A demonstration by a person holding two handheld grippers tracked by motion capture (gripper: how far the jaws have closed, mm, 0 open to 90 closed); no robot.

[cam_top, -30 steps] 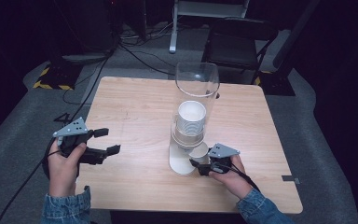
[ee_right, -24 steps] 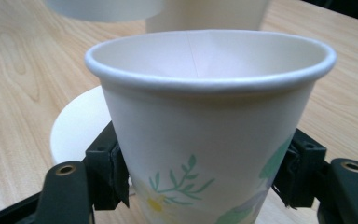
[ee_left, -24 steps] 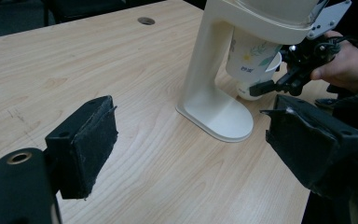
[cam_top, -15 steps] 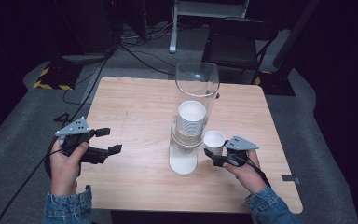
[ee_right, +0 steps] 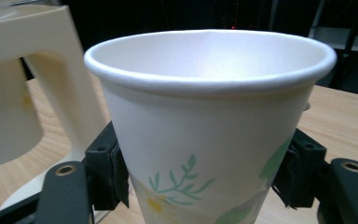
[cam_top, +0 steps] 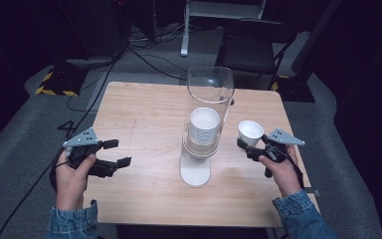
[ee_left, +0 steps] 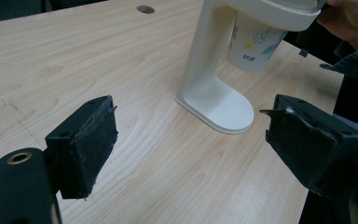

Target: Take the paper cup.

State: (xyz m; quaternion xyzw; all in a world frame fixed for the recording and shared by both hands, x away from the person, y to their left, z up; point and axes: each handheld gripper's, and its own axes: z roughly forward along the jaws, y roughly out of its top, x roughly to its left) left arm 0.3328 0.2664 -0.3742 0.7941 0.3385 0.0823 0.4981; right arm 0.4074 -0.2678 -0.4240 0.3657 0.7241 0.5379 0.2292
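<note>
A white cup dispenser (cam_top: 195, 169) stands mid-table, with a clear tube (cam_top: 210, 87) on top and a stack of paper cups (cam_top: 204, 124) inside. Its lowest cup (ee_left: 253, 47) hangs below the collar. My right gripper (cam_top: 247, 145) is shut on a single paper cup (cam_top: 250, 132) with a leaf print, held upright to the right of the dispenser. In the right gripper view that cup (ee_right: 205, 126) sits between both pads. My left gripper (cam_top: 115, 153) is open at the table's left side, nothing between its pads (ee_left: 86, 142), facing the dispenser base (ee_left: 219, 109).
The wooden table (cam_top: 144, 114) has a small hole (ee_left: 145, 9) near its far edge. A dark chair (cam_top: 253, 45) stands behind the table. Cables (cam_top: 144, 52) run across the grey floor, and a yellow-black striped block (cam_top: 54, 84) lies at the far left.
My right gripper has drawn the paper cup from under the dispenser, then moved it right and up, clear of the stand. The left gripper has stayed where it was.
</note>
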